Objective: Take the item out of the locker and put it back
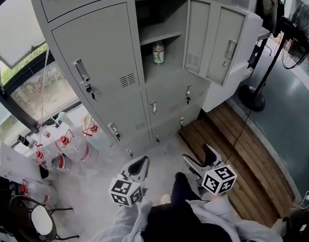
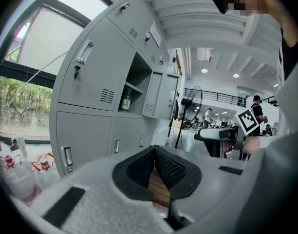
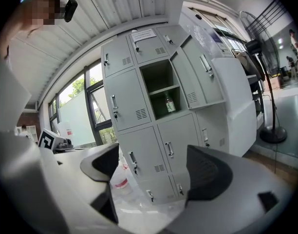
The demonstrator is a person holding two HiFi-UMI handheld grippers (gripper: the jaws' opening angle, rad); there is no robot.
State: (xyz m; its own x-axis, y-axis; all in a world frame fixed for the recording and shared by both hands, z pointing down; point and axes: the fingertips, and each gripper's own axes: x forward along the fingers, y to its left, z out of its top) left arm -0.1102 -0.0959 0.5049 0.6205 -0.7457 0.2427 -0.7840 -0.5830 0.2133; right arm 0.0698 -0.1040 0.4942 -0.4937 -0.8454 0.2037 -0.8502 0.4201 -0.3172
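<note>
- My left tool (image 2: pixel 155 165) is closed: in the left gripper view its two dark ribbed pads meet along a line, with nothing clamped between them.
- My right tool (image 3: pixel 154 167) is open: in the right gripper view its jaws stand wide apart and only the floor and the lower locker doors show through the gap.
- In the head view both tools sit low in the picture, side by side in front of my body, left at about 7 o'clock and right at about 5 o'clock. Both are well apart from the locker (image 1: pixel 101 54).
- The item, a small bottle (image 1: pixel 158 54) with a pale cap and a green label, stands upright at 12 o'clock from my tools.
- It is inside the one open compartment (image 1: pixel 167 67), on that compartment's floor, below the inner shelf (image 1: pixel 159 34).
- Neither tool touches the bottle.
- The compartment's door (image 1: pixel 212 42) is swung wide open, at 3 o'clock of the bottle.
- The other locker doors in view are closed.
- At 9 o'clock of my left tool, clear jugs (image 1: pixel 73 147) with red caps stand on the floor by the window.
- At 2 o'clock of my right tool lies a wooden platform (image 1: pixel 235 140), and beyond it a pedestal fan (image 1: pixel 296 37).
</note>
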